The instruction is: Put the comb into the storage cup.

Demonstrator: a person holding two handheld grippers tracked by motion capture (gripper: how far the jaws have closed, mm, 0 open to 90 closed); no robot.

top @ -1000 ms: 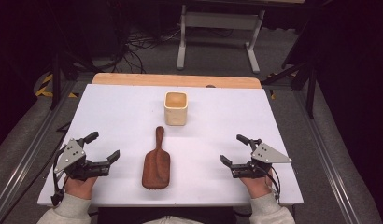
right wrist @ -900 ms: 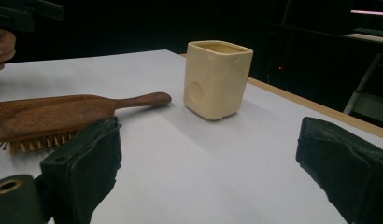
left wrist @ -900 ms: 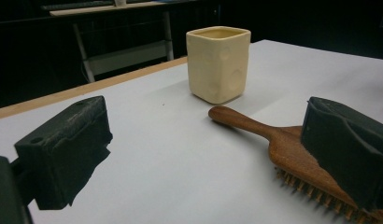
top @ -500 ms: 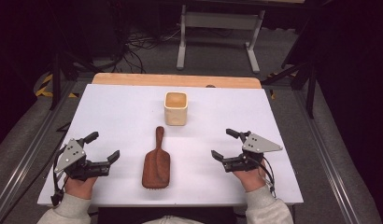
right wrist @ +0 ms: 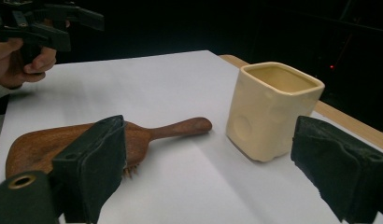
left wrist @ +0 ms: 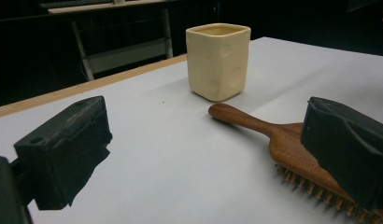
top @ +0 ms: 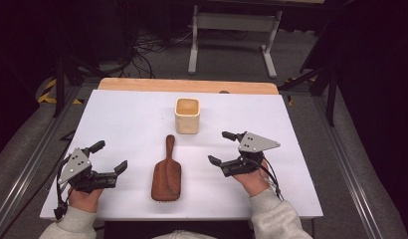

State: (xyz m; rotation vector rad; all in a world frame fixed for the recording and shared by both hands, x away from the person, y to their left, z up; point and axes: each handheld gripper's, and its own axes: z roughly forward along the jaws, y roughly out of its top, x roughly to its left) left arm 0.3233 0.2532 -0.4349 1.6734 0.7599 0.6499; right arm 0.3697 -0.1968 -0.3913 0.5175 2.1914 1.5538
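Wooden brush [top: 166, 172] unmoved — R gripper [top: 223, 148] closer

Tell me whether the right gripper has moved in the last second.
Yes. The right gripper has moved forward and inward across the table, toward the cream cup; its jaws are open.

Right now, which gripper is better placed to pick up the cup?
Probably right. The right gripper is open and nearer the cup, which sits between its jaws in its own view. The left gripper hangs farther back, beyond the brush.
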